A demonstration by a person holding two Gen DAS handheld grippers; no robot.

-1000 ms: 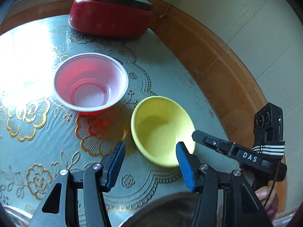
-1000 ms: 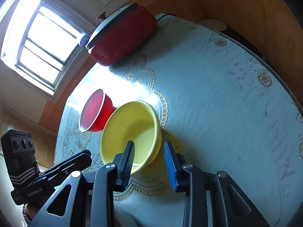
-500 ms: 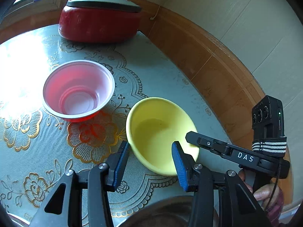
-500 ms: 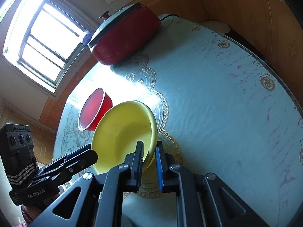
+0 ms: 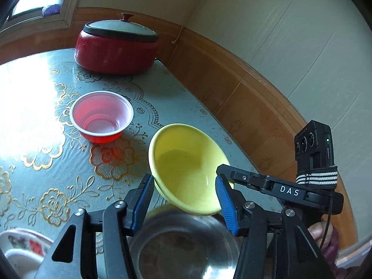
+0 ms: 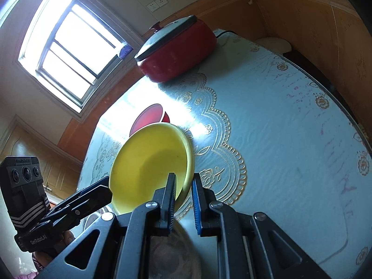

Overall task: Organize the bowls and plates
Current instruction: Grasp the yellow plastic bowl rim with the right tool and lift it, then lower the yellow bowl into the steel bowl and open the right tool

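Note:
A yellow bowl (image 5: 186, 165) is held tilted above the table, over the rim of a metal bowl (image 5: 183, 244). My right gripper (image 6: 183, 186) is shut on the yellow bowl's (image 6: 148, 165) rim and also shows in the left wrist view (image 5: 223, 174). My left gripper (image 5: 183, 195) is open and empty, its blue pads (image 5: 144, 195) either side of the yellow bowl's near edge. A red plastic bowl (image 5: 101, 116) stands on the table behind, partly hidden by the yellow bowl in the right wrist view (image 6: 148, 116).
A red lidded pot (image 5: 116, 46) stands at the far table edge. A patterned plate (image 5: 21, 248) lies at the near left. The table has a flowered cloth (image 6: 279, 139); wood-panelled wall (image 5: 232, 86) runs close on the right.
The right gripper closed on the yellow bowl's rim and lifted it, tilting it and carrying it toward me over the metal bowl. The left gripper stayed open.

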